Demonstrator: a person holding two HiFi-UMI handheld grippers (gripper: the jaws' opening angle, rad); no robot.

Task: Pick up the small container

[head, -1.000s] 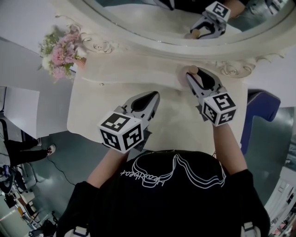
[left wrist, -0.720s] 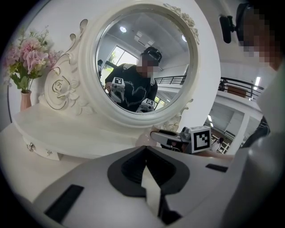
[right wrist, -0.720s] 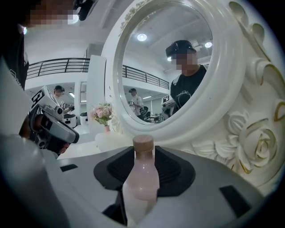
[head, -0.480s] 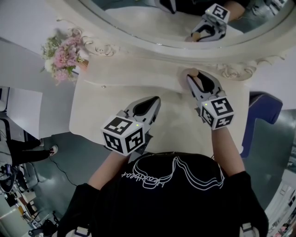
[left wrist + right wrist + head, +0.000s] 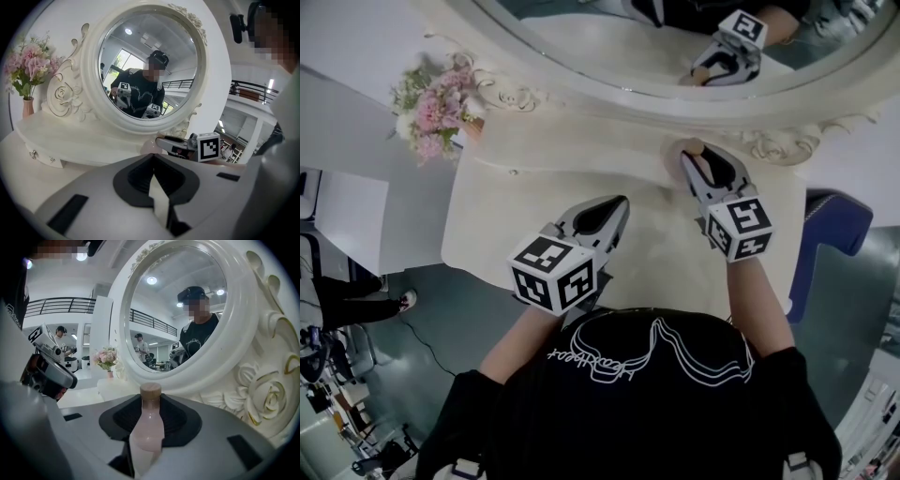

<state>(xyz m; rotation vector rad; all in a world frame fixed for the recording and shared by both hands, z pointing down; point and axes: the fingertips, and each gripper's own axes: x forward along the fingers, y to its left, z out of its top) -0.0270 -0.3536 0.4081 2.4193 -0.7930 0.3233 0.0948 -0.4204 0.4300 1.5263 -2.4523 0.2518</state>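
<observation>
**Item.** The small pale-pink bottle with a wooden cap stands upright at the back right of the cream dressing table. It is just in front of the carved base of the ornate white round mirror.

**Claws.** The right claw has the bottle between its jaws, which are closing on the bottle's sides. A firm pinch is not yet evident. The left claw is pressed together on nothing and hangs over the middle of the table, well apart from the bottle.

**Risks, as judged.**
- The bottle is narrow and tall. If one pad meets it first, it may tip or skid toward the mirror base.
- Its body looks smooth and rounded. A light or low pinch could let it slide out on lifting.
- The mirror frame is near. A lift angled backward could knock the cap against it.
</observation>
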